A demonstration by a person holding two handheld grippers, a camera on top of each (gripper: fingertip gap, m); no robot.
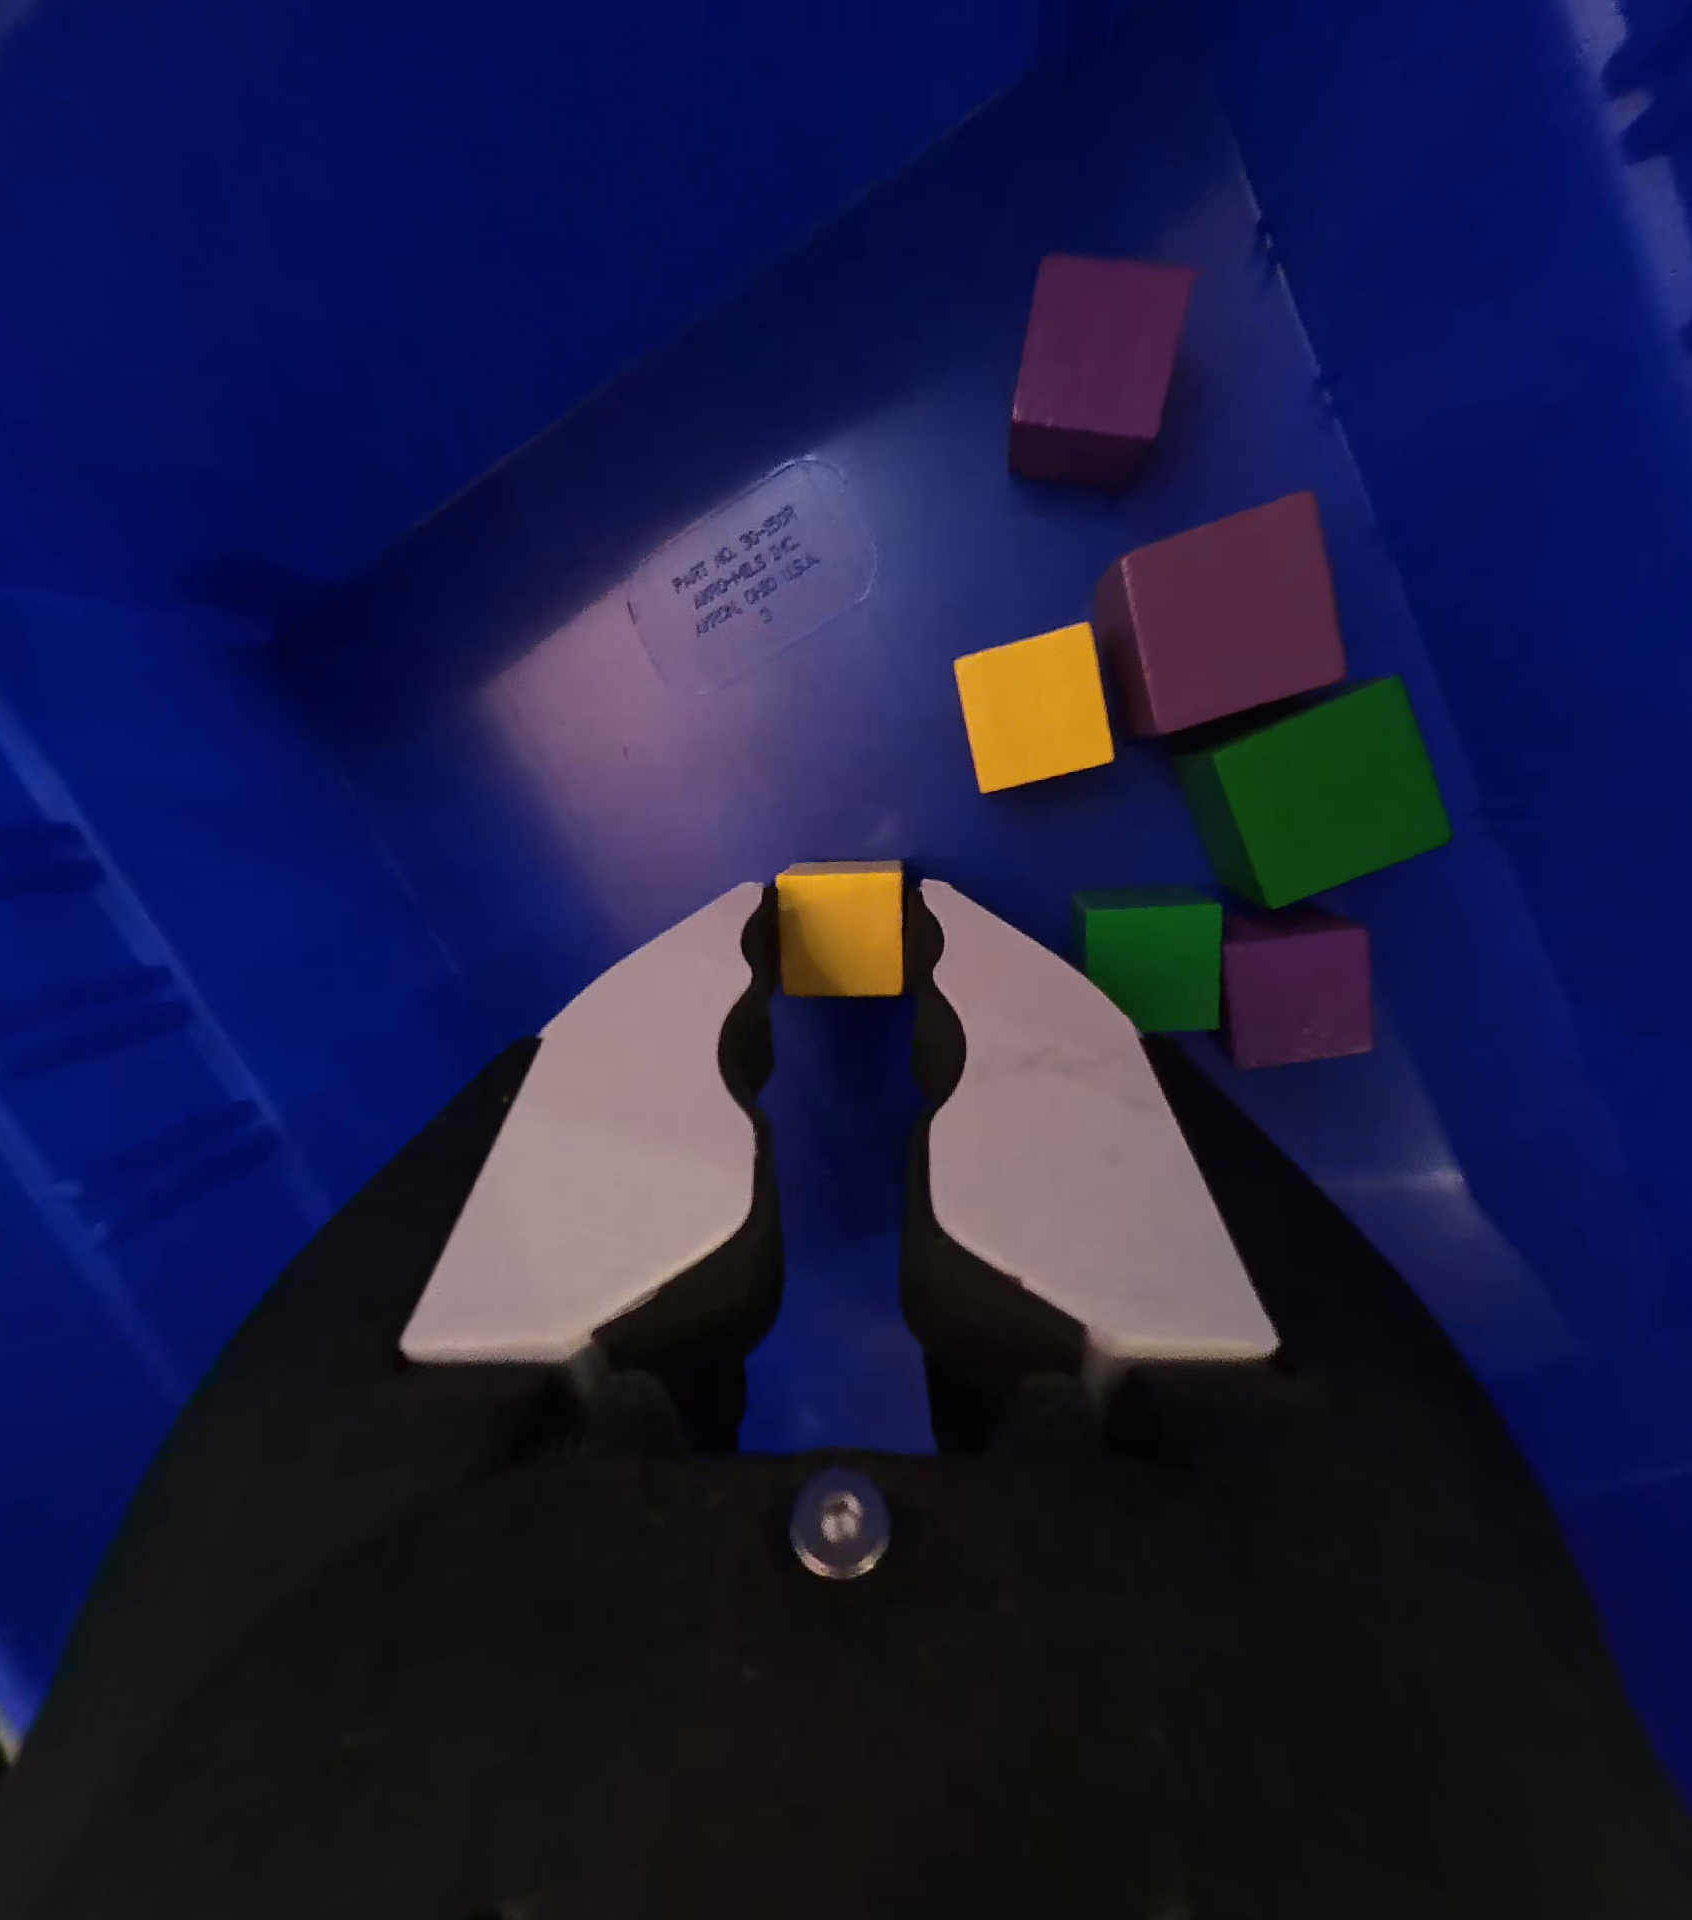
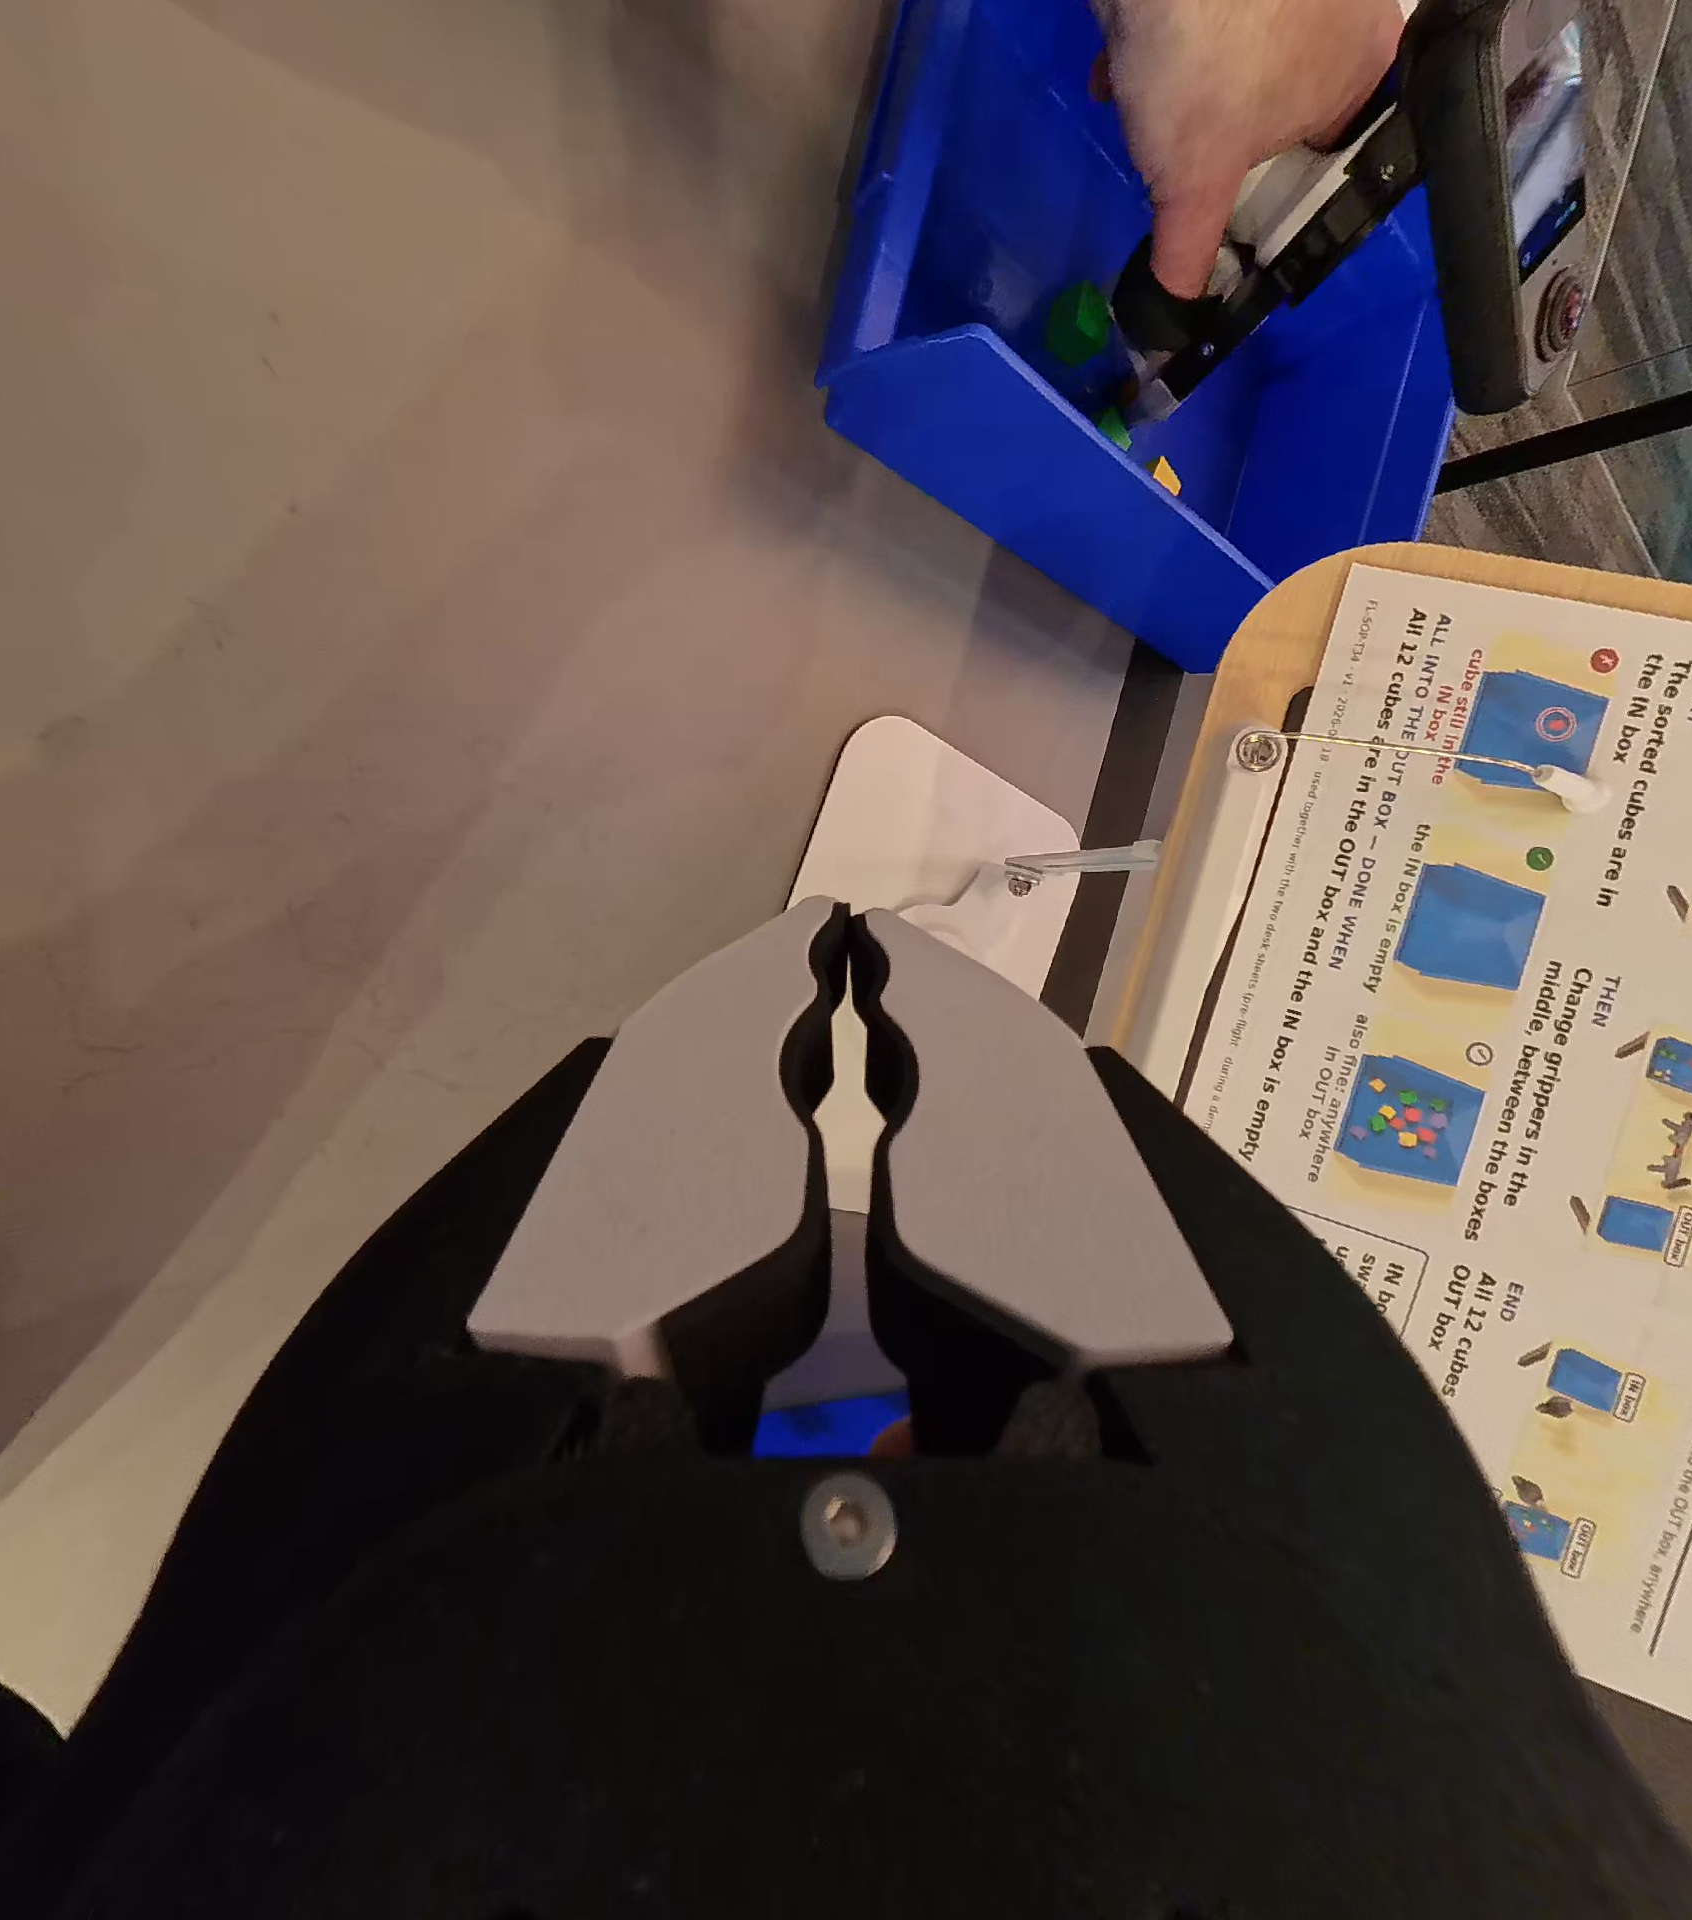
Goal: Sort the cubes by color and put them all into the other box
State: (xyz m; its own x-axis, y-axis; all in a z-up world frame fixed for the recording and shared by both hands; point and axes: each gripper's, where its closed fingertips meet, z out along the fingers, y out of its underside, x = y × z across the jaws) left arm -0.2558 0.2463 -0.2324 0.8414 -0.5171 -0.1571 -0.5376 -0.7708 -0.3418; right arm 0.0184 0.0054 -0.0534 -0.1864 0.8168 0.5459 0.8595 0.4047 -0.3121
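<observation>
Deep inside the blue box (image 1: 406, 416), the left tongs (image 1: 840, 925) grip a small yellow cube (image 1: 838, 940), hiding its base. Right of it, loose cubes crowd the wall: yellow cube (image 1: 1034, 709), green cube (image 1: 1151, 958), purple cube (image 1: 1296, 987). Over the bench (image 2: 302, 520), the right tongs (image 2: 844, 920) are closed, empty.

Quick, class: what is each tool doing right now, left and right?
Left tool: closed on a yellow cube inside the blue box.
Right tool: closed, holding nothing.
</observation>
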